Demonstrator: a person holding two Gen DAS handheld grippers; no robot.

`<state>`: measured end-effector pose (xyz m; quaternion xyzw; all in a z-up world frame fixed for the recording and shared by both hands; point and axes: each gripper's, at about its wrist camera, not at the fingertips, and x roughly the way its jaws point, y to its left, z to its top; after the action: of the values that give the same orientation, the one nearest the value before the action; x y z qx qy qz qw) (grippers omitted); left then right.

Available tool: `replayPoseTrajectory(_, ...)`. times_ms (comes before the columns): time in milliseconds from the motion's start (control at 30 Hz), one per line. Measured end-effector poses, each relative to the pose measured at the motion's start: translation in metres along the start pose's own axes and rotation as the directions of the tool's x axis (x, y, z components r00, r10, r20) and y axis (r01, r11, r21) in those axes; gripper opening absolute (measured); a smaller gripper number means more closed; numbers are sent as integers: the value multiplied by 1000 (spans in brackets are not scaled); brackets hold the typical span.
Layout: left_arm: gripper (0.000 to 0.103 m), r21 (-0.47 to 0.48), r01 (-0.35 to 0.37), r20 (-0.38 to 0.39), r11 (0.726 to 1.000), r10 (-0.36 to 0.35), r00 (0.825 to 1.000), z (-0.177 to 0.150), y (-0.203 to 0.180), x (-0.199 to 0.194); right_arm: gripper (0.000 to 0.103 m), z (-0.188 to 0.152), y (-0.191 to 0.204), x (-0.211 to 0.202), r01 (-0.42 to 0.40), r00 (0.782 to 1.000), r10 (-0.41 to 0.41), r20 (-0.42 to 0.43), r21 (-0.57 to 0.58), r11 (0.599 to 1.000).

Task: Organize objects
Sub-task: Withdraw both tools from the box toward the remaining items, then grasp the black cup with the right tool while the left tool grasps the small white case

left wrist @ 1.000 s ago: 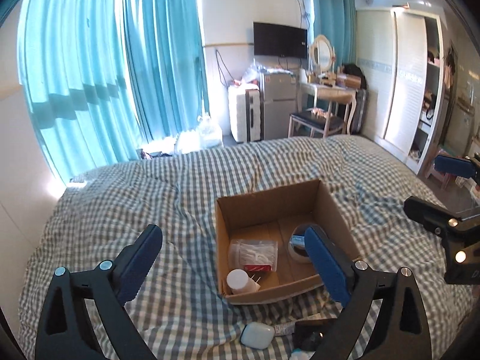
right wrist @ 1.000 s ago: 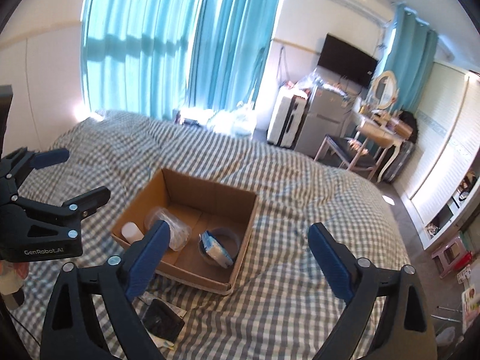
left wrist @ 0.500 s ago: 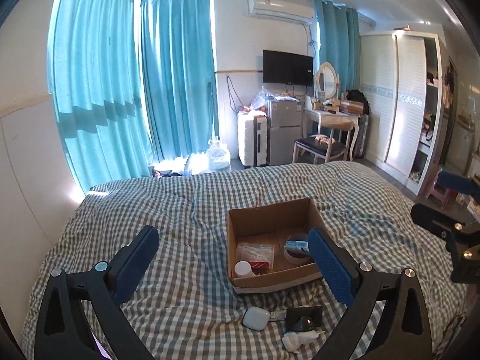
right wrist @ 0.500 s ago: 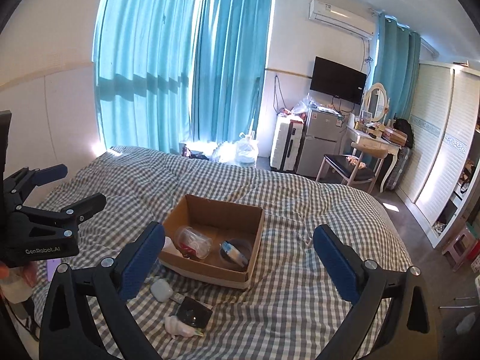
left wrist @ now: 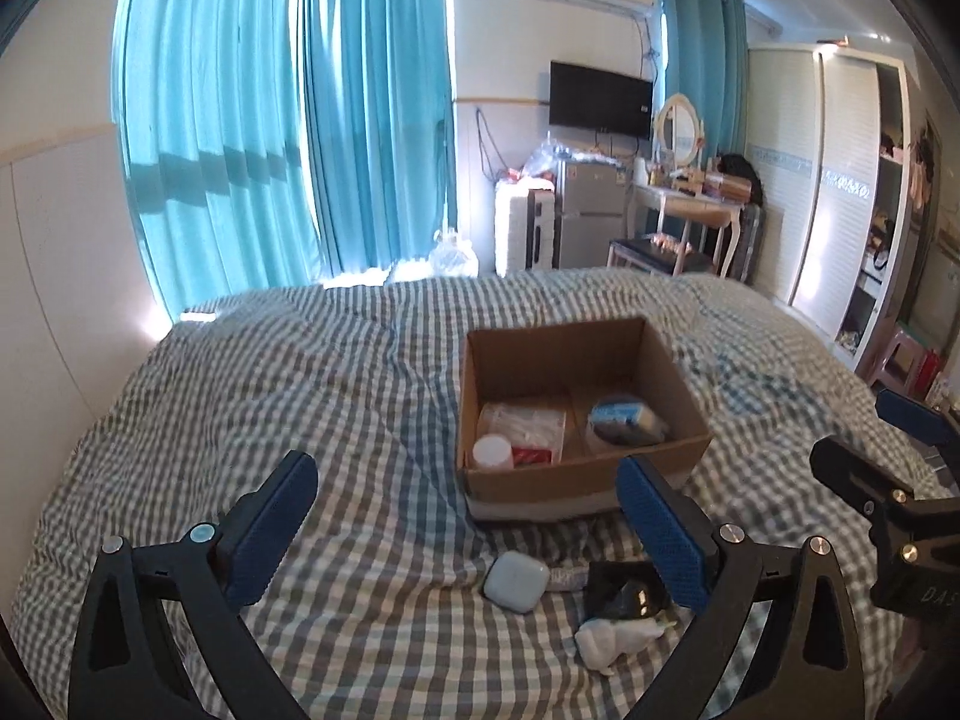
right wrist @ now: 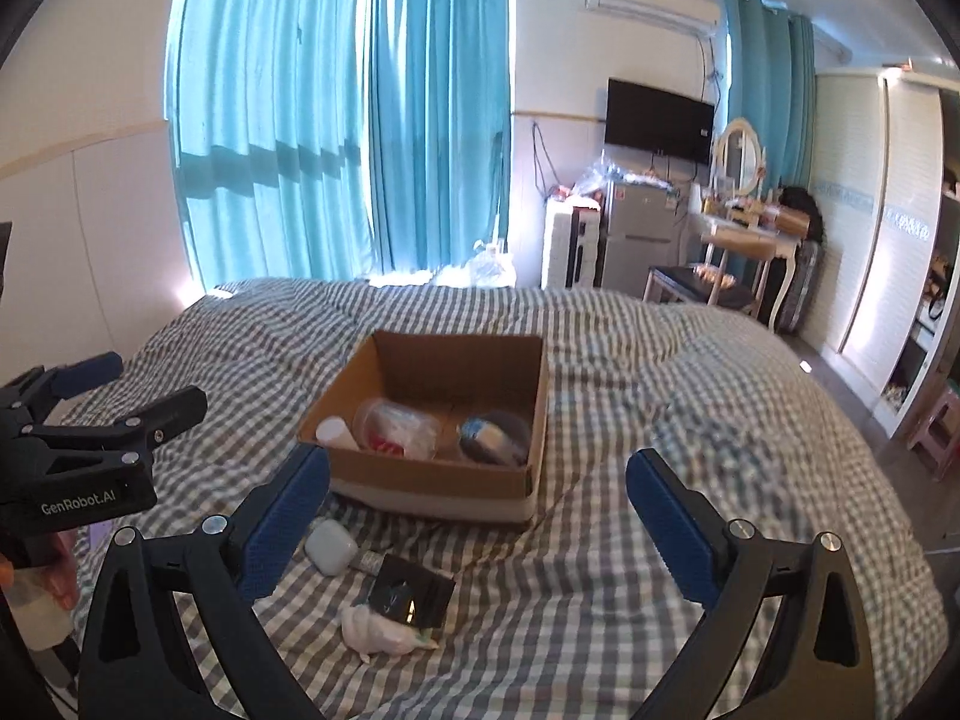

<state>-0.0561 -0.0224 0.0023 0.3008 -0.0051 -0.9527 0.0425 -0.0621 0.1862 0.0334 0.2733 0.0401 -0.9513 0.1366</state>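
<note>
Brown corrugated cardboard marks our target: the open cardboard box [left wrist: 576,414] sits on the grey-and-white checked bedspread [left wrist: 300,396], and it already holds a small white-capped bottle [left wrist: 493,452], a clear plastic packet with red print [left wrist: 531,432] and a dark round tin with a blue-and-white pack on it [left wrist: 624,425]. Three things lie loose on the bed just in front of the box: a pale rounded earbud-style case [right wrist: 330,546], a glossy black square pouch [right wrist: 411,597] and a crumpled white tissue-like wad [right wrist: 378,630], the wad touching the pouch. We judge the sorting to be partly done, with these three left to go in. Our left claw [left wrist: 474,531] hangs over the bed with its blue pads wide apart and nothing between them; our right claw [right wrist: 480,525] has just been opening its jaws and now also stands wide with nothing in it. We read this as the approach to the next pick. The pale case looks the easiest, since it lies apart from the other two; either claw would need to come down over it, straddle it and close. The pouch lies flat and may slip, so we would leave it for later.
</note>
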Motion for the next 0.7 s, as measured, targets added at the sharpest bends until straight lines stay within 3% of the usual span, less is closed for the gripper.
replayPoseTrajectory(367, 102, -73, -40, -151, 997, 28, 988, -62, 15, 72, 100, -49, -1, 71, -37, 985, 42, -169, 33, 999)
replayPoseTrajectory(500, 102, -108, -41, -220, 993, 17, 975, -72, 22, 96, 100, -67, 3, 102, -49, 967, 52, -249, 19, 999)
replayPoseTrajectory(700, 102, -134, -61, -246, 989, 27, 969, -75, 30, 112, 100, -95, 22, 144, -74, 925, 66, -375, -6, 997)
